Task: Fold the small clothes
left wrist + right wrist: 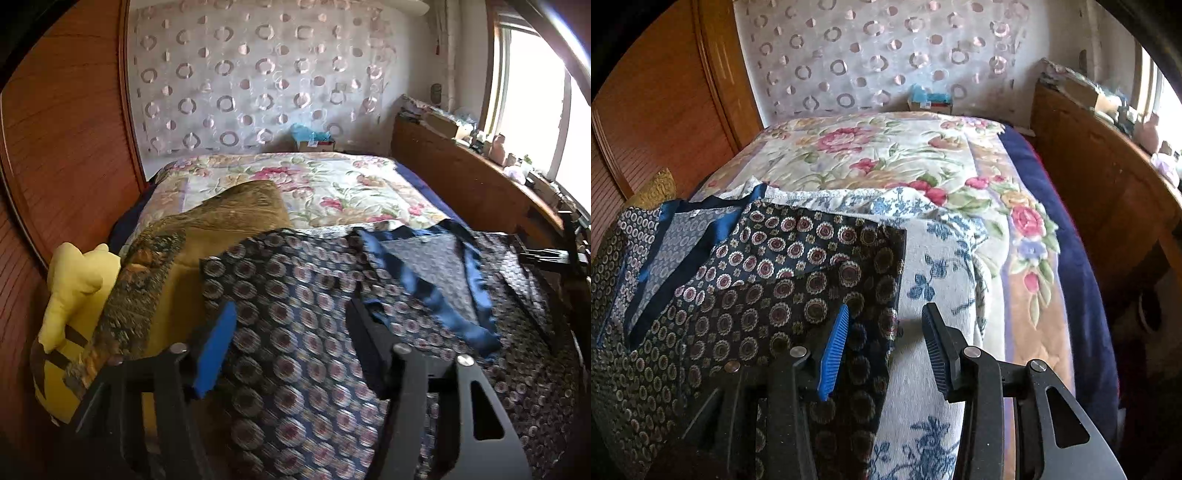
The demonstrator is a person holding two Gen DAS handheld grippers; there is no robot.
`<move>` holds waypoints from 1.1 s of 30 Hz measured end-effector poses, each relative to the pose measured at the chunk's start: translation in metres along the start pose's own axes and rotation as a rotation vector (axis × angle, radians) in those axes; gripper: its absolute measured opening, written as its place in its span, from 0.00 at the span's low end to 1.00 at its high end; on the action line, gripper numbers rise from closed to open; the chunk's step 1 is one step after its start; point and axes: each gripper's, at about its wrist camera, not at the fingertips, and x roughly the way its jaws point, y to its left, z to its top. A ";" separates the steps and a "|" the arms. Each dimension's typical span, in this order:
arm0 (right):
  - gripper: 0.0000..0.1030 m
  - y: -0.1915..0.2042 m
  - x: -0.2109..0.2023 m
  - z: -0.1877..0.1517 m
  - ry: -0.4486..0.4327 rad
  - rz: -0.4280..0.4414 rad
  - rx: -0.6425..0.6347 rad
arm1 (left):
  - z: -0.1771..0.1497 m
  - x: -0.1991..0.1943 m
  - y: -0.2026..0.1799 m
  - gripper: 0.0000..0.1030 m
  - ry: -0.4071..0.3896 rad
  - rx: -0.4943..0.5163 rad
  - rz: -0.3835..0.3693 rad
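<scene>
A dark navy garment with a round medallion print and blue satin collar lies spread on the bed. My left gripper is open just above its left part, jaws wide apart, holding nothing. In the right wrist view the same garment lies at the left, its right edge running down the middle. My right gripper is open over that right edge, the blue left finger over the cloth, the black right finger over a white-and-blue floral cloth. The blue collar shows at upper left.
A floral bedspread covers the bed. An olive cushion and a yellow plush toy sit at the left. A wooden wardrobe stands left, a wooden headboard shelf with small items right, under a window.
</scene>
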 end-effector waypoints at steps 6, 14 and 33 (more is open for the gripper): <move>0.42 0.008 0.002 -0.002 -0.019 -0.025 -0.051 | 0.016 0.022 0.021 0.58 0.036 -0.010 0.035; 0.44 0.010 0.003 -0.001 -0.018 -0.024 -0.047 | 0.021 0.044 0.036 0.58 0.101 -0.021 0.032; 0.49 0.009 0.004 -0.002 -0.017 -0.038 -0.048 | 0.023 0.049 0.036 0.22 0.099 -0.074 -0.023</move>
